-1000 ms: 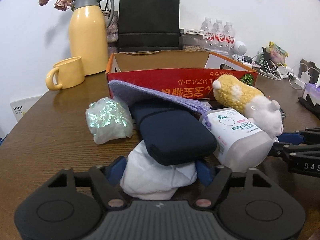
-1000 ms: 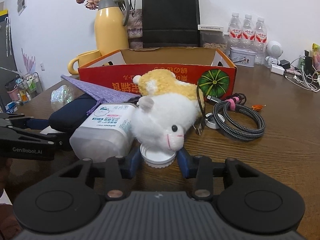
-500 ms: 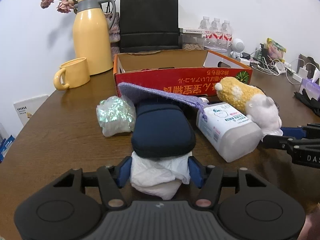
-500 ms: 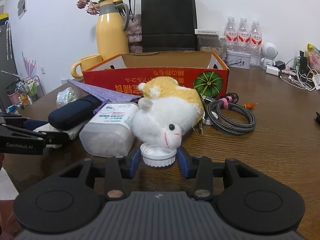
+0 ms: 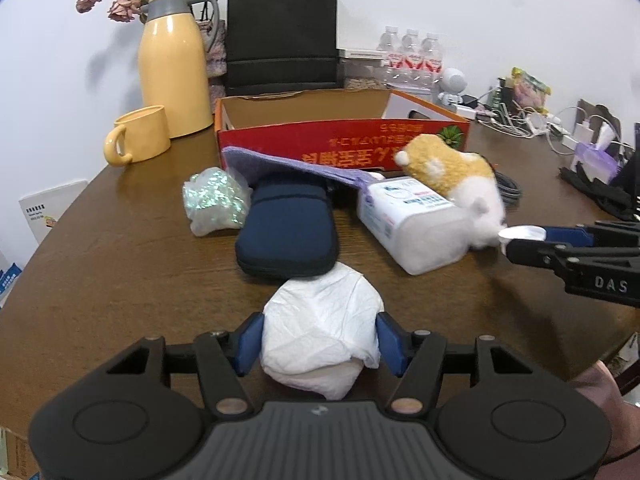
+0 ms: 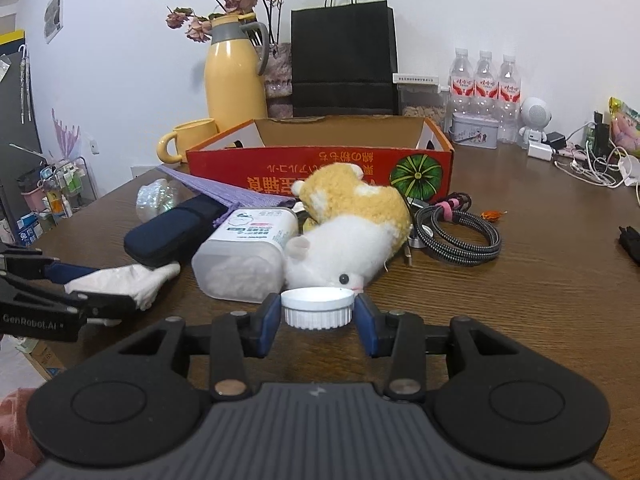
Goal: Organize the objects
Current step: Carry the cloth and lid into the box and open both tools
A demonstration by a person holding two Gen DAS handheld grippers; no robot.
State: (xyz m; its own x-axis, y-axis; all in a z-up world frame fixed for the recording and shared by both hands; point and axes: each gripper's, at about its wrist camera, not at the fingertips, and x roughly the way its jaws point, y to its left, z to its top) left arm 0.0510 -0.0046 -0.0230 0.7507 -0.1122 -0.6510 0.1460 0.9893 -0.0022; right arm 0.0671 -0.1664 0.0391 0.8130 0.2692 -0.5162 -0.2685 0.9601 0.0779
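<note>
My left gripper (image 5: 318, 344) is shut on a crumpled white tissue wad (image 5: 320, 328), held just in front of a dark blue pouch (image 5: 288, 232). My right gripper (image 6: 318, 318) is shut on a white ribbed bottle cap (image 6: 318, 308), close to the nose of a yellow and white plush hamster (image 6: 352, 224). A clear tub of cotton pads (image 6: 244, 256) lies on its side next to the plush. A purple cloth (image 5: 288, 166) drapes over the pouch. Behind them stands an open red cardboard box (image 5: 340, 136). In the left wrist view the right gripper (image 5: 524, 240) reaches in with the cap from the right edge.
A shiny iridescent bag (image 5: 214, 202) lies left of the pouch. A coiled braided cable (image 6: 456, 232) sits right of the plush. At the back stand a yellow jug (image 5: 174, 68), yellow mug (image 5: 138, 136), black paper bag (image 5: 282, 40) and water bottles (image 6: 486, 80). Chargers and cords crowd the far right.
Both grippers have drawn back toward me. The left one pulled the tissue wad out from under the blue pouch. The right one carried the cap away from the plush.
</note>
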